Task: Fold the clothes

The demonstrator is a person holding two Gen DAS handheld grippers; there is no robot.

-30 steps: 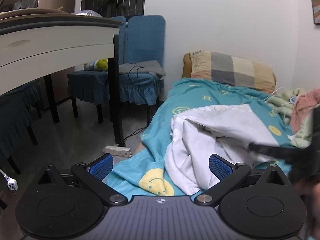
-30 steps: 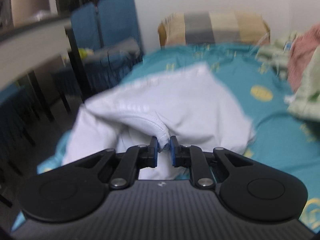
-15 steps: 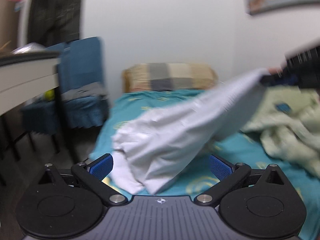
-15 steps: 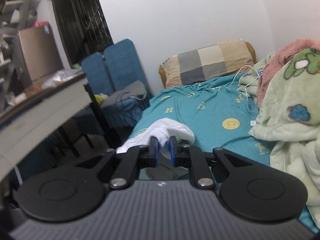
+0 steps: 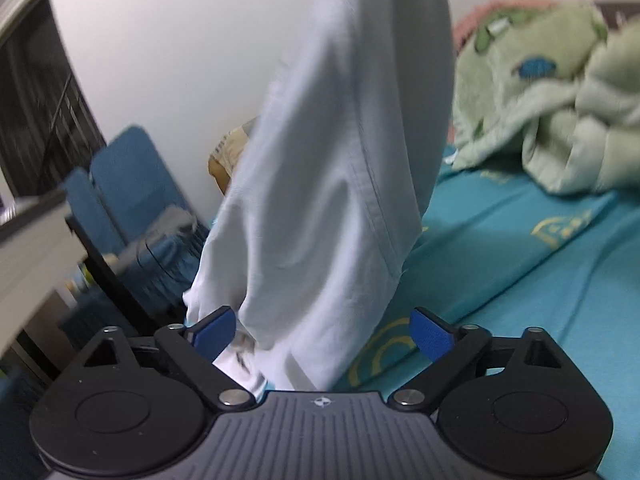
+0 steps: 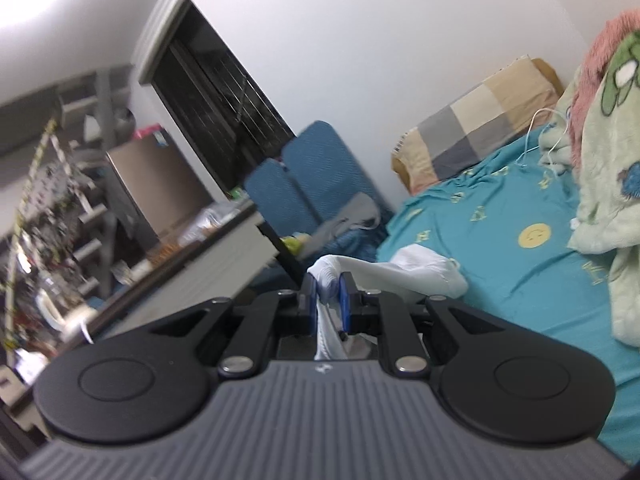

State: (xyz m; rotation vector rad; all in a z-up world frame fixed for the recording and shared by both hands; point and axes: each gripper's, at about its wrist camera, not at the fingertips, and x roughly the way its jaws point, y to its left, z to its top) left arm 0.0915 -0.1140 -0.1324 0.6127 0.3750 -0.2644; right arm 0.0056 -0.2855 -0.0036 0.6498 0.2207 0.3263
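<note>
A white garment (image 5: 332,184) hangs from above in the left wrist view, its lower end drooping between the open jaws of my left gripper (image 5: 322,330), which do not clamp it. My right gripper (image 6: 328,300) is shut on a bunched edge of the same white garment (image 6: 420,270), held high above the teal bed sheet (image 6: 500,248). The rest of the cloth trails down below the right gripper, mostly hidden by it.
A green blanket (image 5: 552,92) is heaped at the bed's right side. A checked pillow (image 6: 476,120) lies at the head. Blue chairs (image 6: 316,184) and a white table (image 6: 224,248) stand left of the bed, with shelves (image 6: 60,184) beyond.
My right gripper has lifted the white garment off the bed and high up. The garment now hangs upright in front of my left gripper, which has tilted and moved under it.
</note>
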